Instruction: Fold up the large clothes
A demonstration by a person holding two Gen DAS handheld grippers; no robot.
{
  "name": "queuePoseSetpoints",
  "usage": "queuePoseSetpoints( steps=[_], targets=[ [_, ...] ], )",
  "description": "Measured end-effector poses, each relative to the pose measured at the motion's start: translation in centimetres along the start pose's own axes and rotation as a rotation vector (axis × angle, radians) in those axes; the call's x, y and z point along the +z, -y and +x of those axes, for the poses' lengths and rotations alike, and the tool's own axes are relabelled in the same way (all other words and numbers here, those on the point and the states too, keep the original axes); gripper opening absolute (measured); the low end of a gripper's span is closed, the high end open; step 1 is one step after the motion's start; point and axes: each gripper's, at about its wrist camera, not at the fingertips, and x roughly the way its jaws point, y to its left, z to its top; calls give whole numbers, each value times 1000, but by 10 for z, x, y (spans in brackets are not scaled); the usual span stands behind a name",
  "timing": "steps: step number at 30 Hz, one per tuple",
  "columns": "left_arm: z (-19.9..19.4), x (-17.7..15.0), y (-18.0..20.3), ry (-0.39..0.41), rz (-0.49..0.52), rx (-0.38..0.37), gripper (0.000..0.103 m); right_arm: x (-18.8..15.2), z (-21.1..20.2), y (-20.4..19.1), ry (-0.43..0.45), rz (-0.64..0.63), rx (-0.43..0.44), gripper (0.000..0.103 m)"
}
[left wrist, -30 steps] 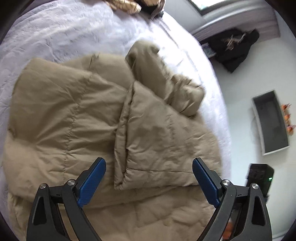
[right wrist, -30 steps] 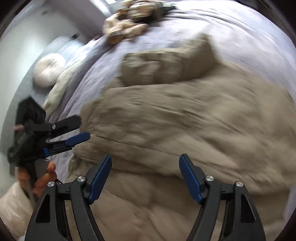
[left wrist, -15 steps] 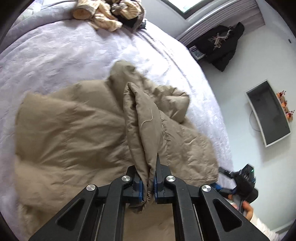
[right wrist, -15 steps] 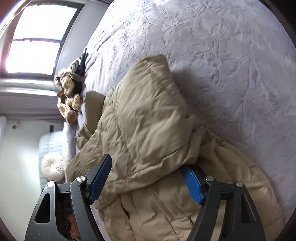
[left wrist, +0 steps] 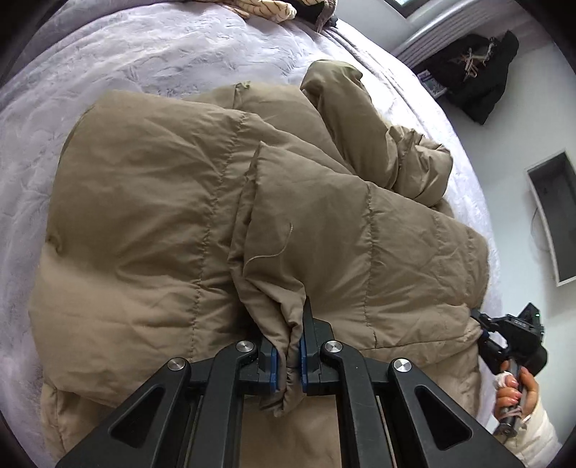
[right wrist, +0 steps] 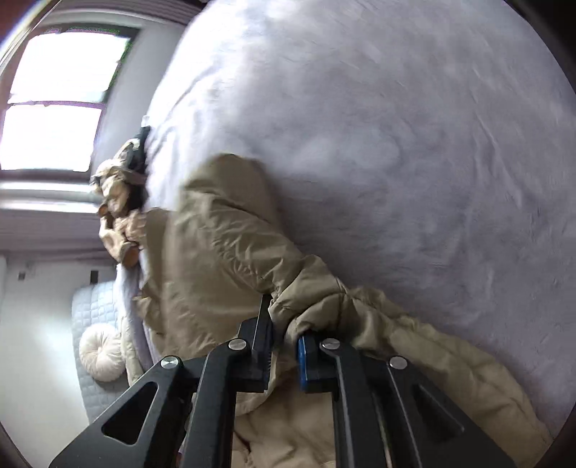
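- Evidently, the tan padded coat lay spread across the lavender bedspread, a flat, soft surface that suited folding; one sleeve sat doubled over its far part, toward the right of the left wrist view.
- At the left, the left gripper was clamped narrow on a pinched ridge of the coat's near front edge, fabric bulging above and hanging below the blue pads. Holding an edge rather than the bulk was judged to give control of a whole panel for carrying it over.
- Further right in that view, the right gripper met the coat's hem at the bed's edge, a hand on its handle. Two grips well apart along the near side would, in my judgement, keep the panel taut.
- In the right wrist view, the right gripper had a roll of the coat between its jaws, which were closing; the fabric filled the narrow gap. That view was blurred.
- At the bed's far end lay other clothes, clear of the coat.
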Motion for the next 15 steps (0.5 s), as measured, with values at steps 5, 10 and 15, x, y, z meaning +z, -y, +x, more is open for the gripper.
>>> queuePoseSetpoints(
  steps=[5,10,15],
  targets=[
    [9,5,1,-14,13,4,10,-6,-22,-19,-71,-155,87,41],
    [18,7,5,-28,24,21,10,24,-54,-26,-6,-145,282,70],
    [30,13,22,-33,29,46,10,75,7,-11,-77,38,312,69]
  ],
)
